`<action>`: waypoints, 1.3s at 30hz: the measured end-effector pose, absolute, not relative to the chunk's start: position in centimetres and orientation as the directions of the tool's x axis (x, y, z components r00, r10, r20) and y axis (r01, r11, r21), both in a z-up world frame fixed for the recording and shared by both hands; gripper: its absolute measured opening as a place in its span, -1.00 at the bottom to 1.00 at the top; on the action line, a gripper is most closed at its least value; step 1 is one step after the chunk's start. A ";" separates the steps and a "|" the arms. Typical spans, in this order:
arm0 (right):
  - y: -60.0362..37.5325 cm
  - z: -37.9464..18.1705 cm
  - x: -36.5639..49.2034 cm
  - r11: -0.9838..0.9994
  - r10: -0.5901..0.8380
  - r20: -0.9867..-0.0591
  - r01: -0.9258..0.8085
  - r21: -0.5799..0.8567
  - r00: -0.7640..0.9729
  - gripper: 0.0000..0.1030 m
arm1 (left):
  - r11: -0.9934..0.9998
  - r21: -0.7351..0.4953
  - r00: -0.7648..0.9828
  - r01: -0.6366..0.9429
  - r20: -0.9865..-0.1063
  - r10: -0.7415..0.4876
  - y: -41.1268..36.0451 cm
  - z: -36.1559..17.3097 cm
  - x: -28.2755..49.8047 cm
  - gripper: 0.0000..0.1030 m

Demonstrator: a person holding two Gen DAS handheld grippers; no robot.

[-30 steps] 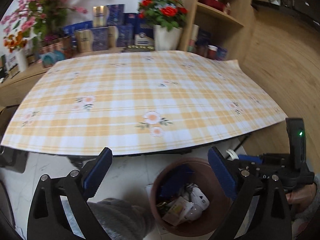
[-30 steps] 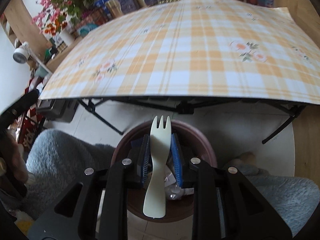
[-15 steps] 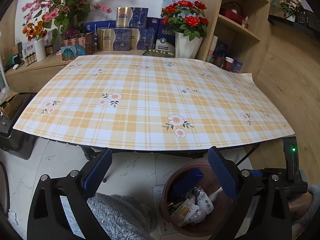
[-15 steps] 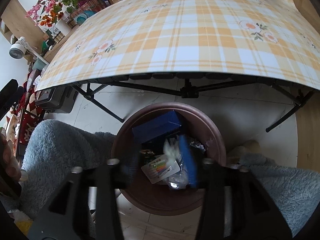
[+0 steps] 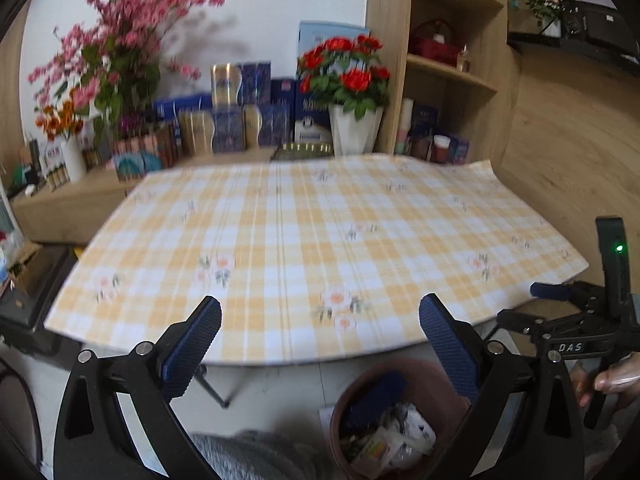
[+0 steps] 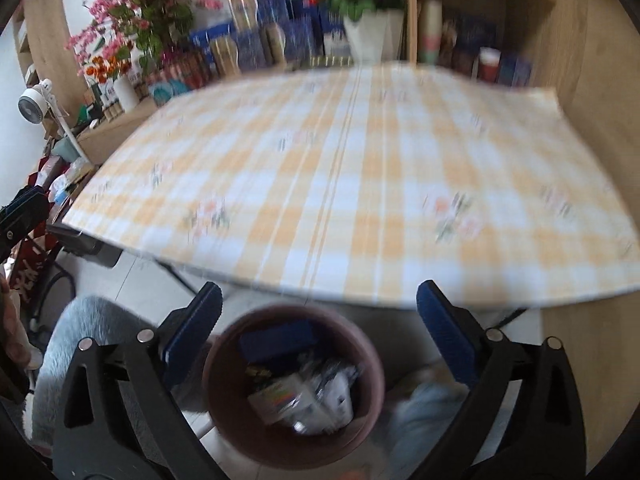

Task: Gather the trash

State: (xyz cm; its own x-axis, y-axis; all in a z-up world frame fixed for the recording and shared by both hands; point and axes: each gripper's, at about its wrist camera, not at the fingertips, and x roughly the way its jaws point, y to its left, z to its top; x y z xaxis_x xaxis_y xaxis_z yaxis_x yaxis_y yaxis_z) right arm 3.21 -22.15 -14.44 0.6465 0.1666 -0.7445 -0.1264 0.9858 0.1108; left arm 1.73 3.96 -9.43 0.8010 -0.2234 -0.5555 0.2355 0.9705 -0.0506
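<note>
Right wrist view looked straight down into the brown bin on the floor at the table's near edge, where the trash lay: a dark blue box, wrappers and small packets. It probably handled light, crushable and slick, best pinched at a stiff carton edge. The right gripper was opening, nothing between its jaws. Left wrist view alone showed the left gripper spread and empty, and only part of the bin.
</note>
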 end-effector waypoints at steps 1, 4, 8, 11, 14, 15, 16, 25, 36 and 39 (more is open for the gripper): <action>-22.5 -13.0 3.4 0.987 0.158 -0.722 -0.125 0.100 0.673 0.88 | 0.970 -0.048 0.807 0.238 -0.547 -0.224 3.9 -8.9 2.0 0.88; -23.5 -9.5 3.7 0.990 0.138 -0.668 -0.113 0.081 0.731 0.88 | 0.964 -0.018 0.827 0.267 -0.509 -0.239 3.0 -6.3 2.6 0.88; -24.9 -4.6 4.1 0.994 0.106 -0.601 -0.096 0.049 0.792 0.89 | 0.962 0.052 0.871 0.270 -0.440 -0.220 1.5 -2.8 3.0 0.88; -25.6 -1.9 3.8 0.996 0.084 -0.558 -0.081 0.030 0.826 0.89 | 0.961 0.065 0.886 0.269 -0.409 -0.220 0.7 -1.0 3.0 0.88; -25.9 -0.4 3.6 0.997 0.068 -0.533 -0.070 0.017 0.843 0.89 | 0.961 0.073 0.898 0.266 -0.382 -0.220 0.0 0.4 2.9 0.88; -26.1 0.2 3.5 0.998 0.063 -0.524 -0.066 0.014 0.849 0.89 | 0.961 0.075 0.900 0.267 -0.377 -0.221 -0.2 0.6 2.8 0.88; -26.2 0.4 3.5 0.998 0.060 -0.519 -0.063 0.012 0.853 0.89 | 0.961 0.076 0.901 0.267 -0.372 -0.222 -0.3 0.9 2.8 0.88; -26.2 0.8 2.8 0.998 0.058 -0.517 -0.059 0.016 0.854 0.89 | 0.965 0.104 0.920 0.242 -0.341 -0.194 -0.8 1.9 2.2 0.88; -25.8 1.0 2.6 0.998 0.065 -0.512 -0.066 0.016 0.856 0.89 | 0.967 0.100 0.923 0.235 -0.335 -0.190 -0.7 2.3 2.1 0.88; -25.7 1.2 2.5 0.998 0.066 -0.509 -0.068 0.016 0.858 0.89 | 0.967 0.101 0.923 0.236 -0.335 -0.190 -0.6 2.4 2.1 0.88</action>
State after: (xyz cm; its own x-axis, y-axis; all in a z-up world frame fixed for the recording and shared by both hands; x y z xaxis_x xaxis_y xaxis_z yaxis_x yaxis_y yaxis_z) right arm 2.51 -25.74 1.20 0.8579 0.0662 -0.5095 -0.0675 0.9976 0.0160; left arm 2.12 -0.61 2.36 0.9228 -0.1903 -0.3351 0.2359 0.9665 0.1009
